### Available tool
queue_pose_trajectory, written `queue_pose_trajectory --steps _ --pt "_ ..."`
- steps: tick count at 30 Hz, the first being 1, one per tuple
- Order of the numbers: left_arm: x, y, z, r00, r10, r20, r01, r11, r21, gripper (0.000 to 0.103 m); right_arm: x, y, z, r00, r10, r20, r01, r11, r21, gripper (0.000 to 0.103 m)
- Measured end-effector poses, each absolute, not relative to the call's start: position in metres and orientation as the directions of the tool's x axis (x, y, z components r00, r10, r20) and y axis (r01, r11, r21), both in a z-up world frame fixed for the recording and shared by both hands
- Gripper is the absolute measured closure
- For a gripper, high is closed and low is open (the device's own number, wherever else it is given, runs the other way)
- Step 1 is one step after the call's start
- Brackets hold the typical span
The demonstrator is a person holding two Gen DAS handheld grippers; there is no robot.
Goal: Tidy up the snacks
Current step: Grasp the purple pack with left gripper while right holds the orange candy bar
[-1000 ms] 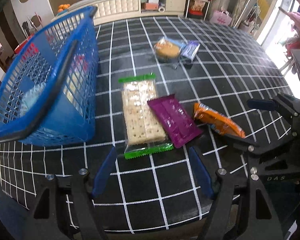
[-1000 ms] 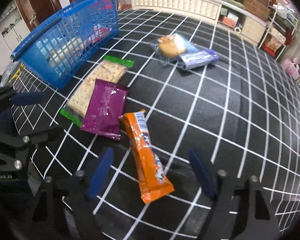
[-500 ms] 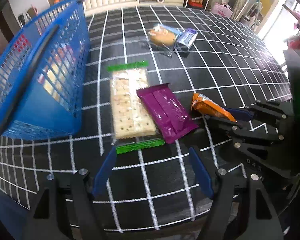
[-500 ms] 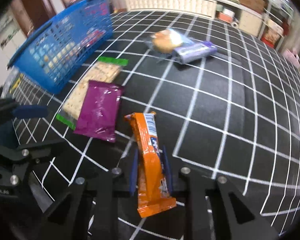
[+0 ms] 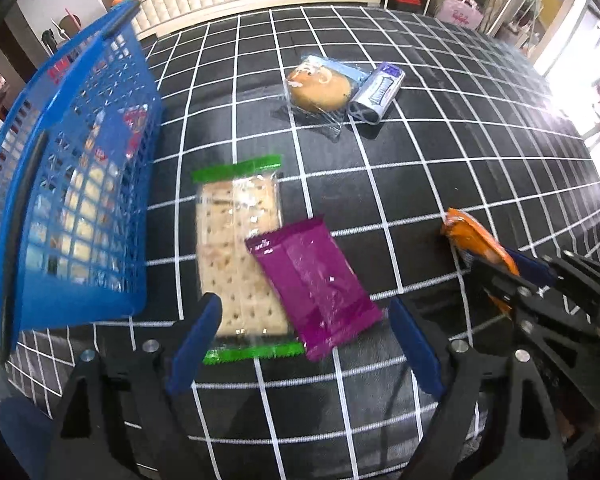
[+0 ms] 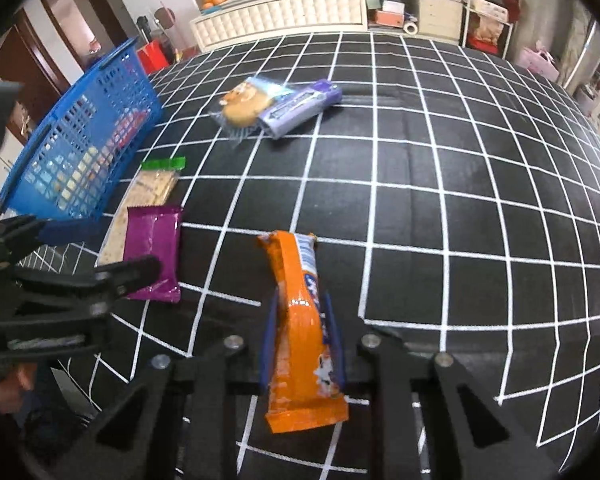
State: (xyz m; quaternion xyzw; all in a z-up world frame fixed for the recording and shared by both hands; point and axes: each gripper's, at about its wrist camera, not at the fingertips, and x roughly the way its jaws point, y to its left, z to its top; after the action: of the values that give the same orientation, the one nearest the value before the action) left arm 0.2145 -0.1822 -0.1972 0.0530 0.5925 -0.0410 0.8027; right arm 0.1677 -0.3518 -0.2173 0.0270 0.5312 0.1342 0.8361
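Note:
My right gripper [image 6: 302, 340] is shut on an orange snack bar [image 6: 296, 280], whose far end sticks out ahead of the fingers; in the left wrist view the bar [image 5: 468, 236] shows at the right in that gripper [image 5: 532, 280]. My left gripper [image 5: 304, 316] hovers with its jaws opening wide over the near ends of a green-edged cracker pack [image 5: 236, 220] and a purple packet [image 5: 312, 280], which overlaps the crackers. Its pads press on nothing. A blue basket [image 5: 80, 160] with snacks inside stands at the left.
A wrapped bun [image 5: 320, 88] and a purple-silver packet [image 5: 376, 94] lie together farther back on the black grid tablecloth [image 5: 440, 184]. A white cabinet [image 6: 284, 12] and shelves stand beyond the table. The left gripper [image 6: 80, 280] shows at the left of the right wrist view.
The right gripper closed on the orange bar and rolled with it. The left gripper moved forward over the crackers and purple packet, and its jaws widened.

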Motion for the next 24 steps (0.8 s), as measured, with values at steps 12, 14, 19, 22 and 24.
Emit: queue_pose_trajectory --steps 12,14,19,22,24 --pt "0.25 -0.194 -0.236 0.23 0.132 -0.964 0.041 0.989 0.145 0.018 0.17 -0.364 -0.213 0.41 0.276 -0.869 -0.159 0.96 0.23 0.076" --pt "0.252 -0.196 -0.237 0.232 0.14 -0.962 0.039 0.987 0.153 0.018 0.169 -0.364 -0.213 0.41 0.277 -0.869 -0.16 0.96 0.23 0.076" --pt "0.258 -0.196 -0.24 0.211 0.138 -0.968 -0.005 0.99 0.141 0.018 0.169 -0.364 -0.213 0.409 0.278 -0.869 -0.155 0.96 0.234 0.076" --pt "0.256 -0.193 -0.242 0.201 0.14 -0.97 -0.028 0.99 0.137 0.018 0.169 -0.365 -0.213 0.408 0.274 -0.871 -0.151 0.961 0.232 0.076" --pt "0.254 -0.189 -0.244 0.193 0.14 -0.971 -0.046 0.99 0.134 0.018 0.17 -0.365 -0.214 0.406 0.274 -0.872 -0.149 0.961 0.233 0.076"
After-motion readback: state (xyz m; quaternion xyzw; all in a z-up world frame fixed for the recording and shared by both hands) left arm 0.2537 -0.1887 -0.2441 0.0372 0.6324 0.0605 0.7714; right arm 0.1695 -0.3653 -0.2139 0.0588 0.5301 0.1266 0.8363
